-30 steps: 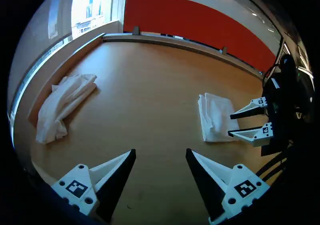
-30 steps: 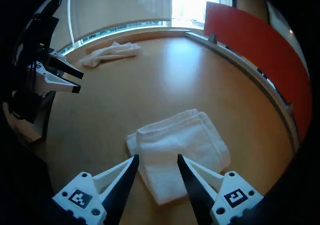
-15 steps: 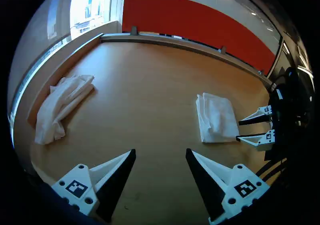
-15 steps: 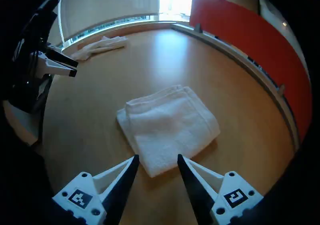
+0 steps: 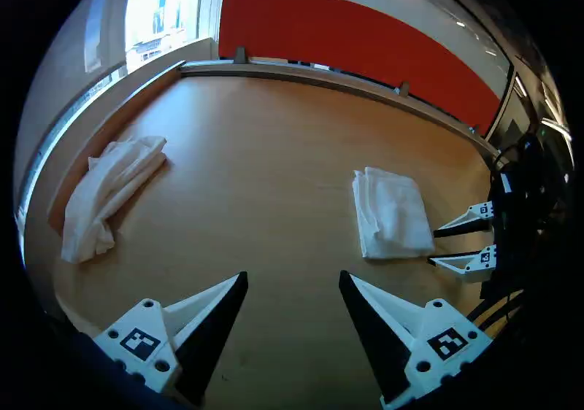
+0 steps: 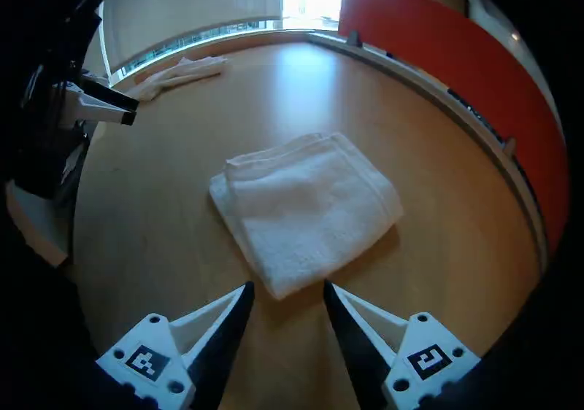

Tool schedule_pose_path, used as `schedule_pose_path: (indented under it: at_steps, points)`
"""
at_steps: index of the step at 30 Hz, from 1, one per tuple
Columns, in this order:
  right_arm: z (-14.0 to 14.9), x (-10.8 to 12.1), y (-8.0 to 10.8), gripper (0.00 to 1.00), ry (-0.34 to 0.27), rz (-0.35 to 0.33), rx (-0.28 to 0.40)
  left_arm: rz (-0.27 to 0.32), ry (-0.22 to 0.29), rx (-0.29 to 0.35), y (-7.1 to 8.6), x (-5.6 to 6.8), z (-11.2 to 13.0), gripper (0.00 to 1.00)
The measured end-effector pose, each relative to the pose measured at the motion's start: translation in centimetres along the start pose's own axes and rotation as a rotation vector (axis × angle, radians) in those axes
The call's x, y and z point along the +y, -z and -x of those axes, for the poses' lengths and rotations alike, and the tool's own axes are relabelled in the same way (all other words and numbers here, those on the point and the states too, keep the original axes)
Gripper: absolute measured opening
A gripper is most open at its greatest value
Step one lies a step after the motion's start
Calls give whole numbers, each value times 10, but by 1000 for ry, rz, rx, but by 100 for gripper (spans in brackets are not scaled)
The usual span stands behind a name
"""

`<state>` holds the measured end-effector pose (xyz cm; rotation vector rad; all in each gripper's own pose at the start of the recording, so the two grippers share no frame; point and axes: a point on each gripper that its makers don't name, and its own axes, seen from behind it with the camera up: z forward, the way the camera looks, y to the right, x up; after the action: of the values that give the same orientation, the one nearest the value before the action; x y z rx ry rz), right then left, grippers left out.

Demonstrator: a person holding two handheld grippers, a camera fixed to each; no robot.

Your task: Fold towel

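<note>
- White folded terry-cloth towel: looped pile, matt.
- Tan wood-grain table: smooth, satin sheen.
- Red flat panel: smooth, matt.

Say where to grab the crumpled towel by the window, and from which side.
Probably its near bunched end, from the open table side. The crumpled towel lies as a long ridge along the raised ledge, so the far side looks blocked; the left claw, open, is nearest.

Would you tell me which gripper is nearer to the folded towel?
Right. The right gripper hangs open just short of the folded towel; the left gripper is farther off across the table.
</note>
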<state>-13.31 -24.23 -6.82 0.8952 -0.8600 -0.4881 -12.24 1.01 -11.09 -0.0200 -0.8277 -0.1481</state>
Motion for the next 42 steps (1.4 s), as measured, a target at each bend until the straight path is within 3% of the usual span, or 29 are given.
schedule_pose_path:
  at_steps: [11,22,33,42]
  points:
    - [3,0,-4,45,-51,8,-1,0,-2,0,0,1,1,93]
    - [7,-3,-2,5,-69,10,3,-1,-3,-2,0,1,2,93]
    - [-6,2,6,2,-62,22,40,2,-7,-3,0,3,3,93]
    - [-49,17,31,2,-20,61,117,15,-13,4,0,8,-1,93]
